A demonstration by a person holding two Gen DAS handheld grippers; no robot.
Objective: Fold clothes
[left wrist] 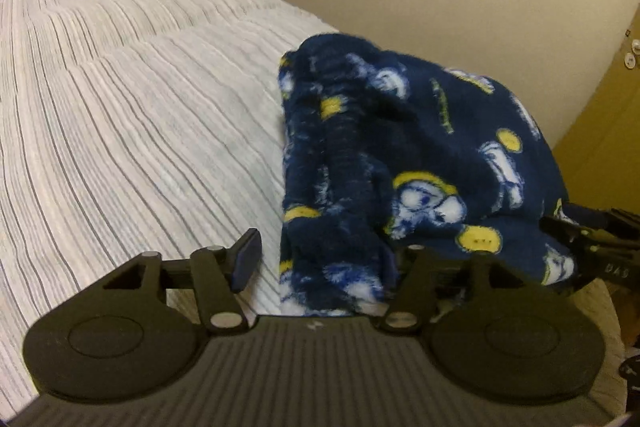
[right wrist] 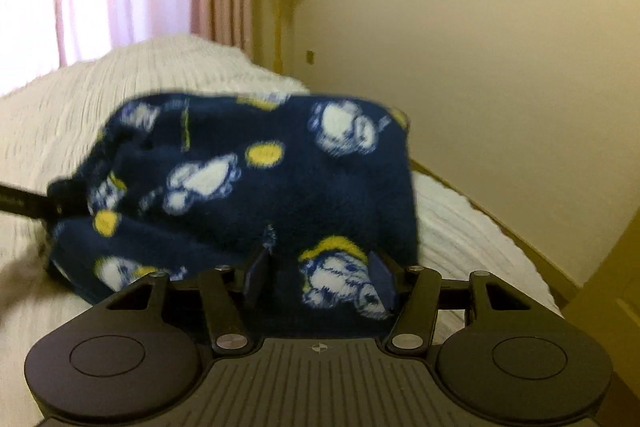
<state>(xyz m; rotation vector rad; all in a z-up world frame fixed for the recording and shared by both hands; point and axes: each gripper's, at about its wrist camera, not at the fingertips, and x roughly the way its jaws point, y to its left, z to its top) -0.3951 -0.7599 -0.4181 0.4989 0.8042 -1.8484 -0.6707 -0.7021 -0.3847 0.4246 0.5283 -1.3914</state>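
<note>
Fuzzy navy fleece garment point(right wrist: 256, 195) bunched over a ribbed, striped bedspread point(left wrist: 132, 115).
Right gripper point(right wrist: 320, 279) pinches a fleece fold — left gripper's point(left wrist: 320, 259) grip cannot be told.

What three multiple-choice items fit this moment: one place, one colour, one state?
1. The garment is over: A) a bed B) a desk C) a bare floor.
2. Its base colour: A) red B) navy C) grey.
3. Between the right gripper fingers: A) nothing B) a hanger C) fleece.
Key: A, the striped bed spreads beneath and behind it; B, navy with white and yellow prints; C, printed fleece fills the gap between the fingers.
</note>
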